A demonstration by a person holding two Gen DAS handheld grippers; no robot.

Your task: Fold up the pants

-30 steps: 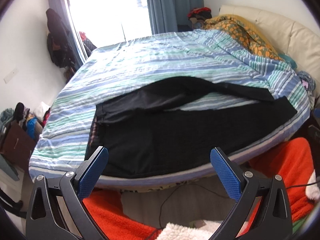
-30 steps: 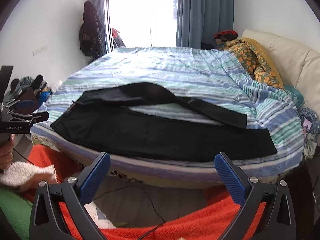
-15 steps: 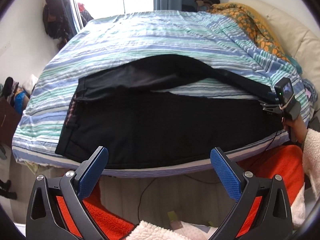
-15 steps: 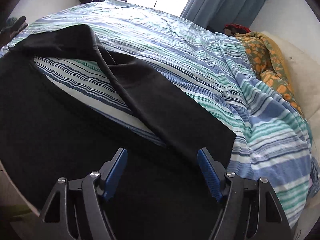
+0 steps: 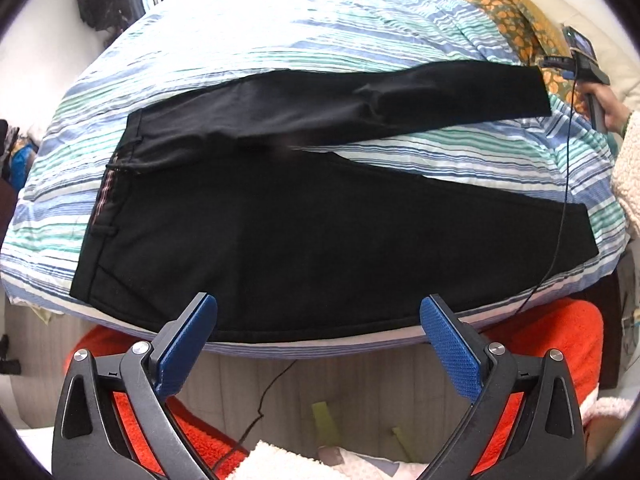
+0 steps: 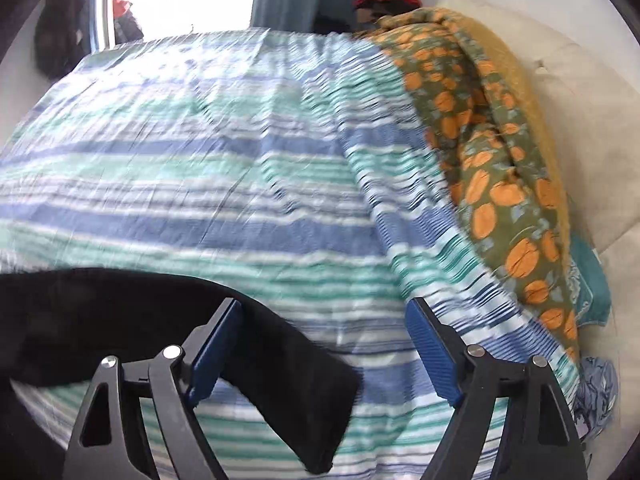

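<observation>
Black pants [image 5: 300, 232] lie spread on the striped bed [image 5: 320, 40], waistband to the left and legs running right. The far leg [image 5: 400, 100] angles away from the near leg, leaving a wedge of sheet between them. My left gripper [image 5: 318, 320] hangs open above the bed's near edge, over the near leg's lower hem side, holding nothing. My right gripper [image 6: 324, 332] hovers at the far leg's cuff [image 6: 312, 400]. Its jaws are opening, and the cuff lies under and between the fingers without being pinched. A hand [image 5: 608, 108] holds that gripper at the far right.
An orange-patterned quilt [image 6: 500, 160] is bunched along the cream headboard side on the right. Red fleece fabric [image 5: 540, 344] and a thin black cable [image 5: 560, 216] hang below the bed's near edge. Clothes hang by the bright window at the back left.
My right gripper swept across the bed to the far leg's cuff, and that leg now lies farther up the bed. My left gripper dropped and tilted down toward the near edge.
</observation>
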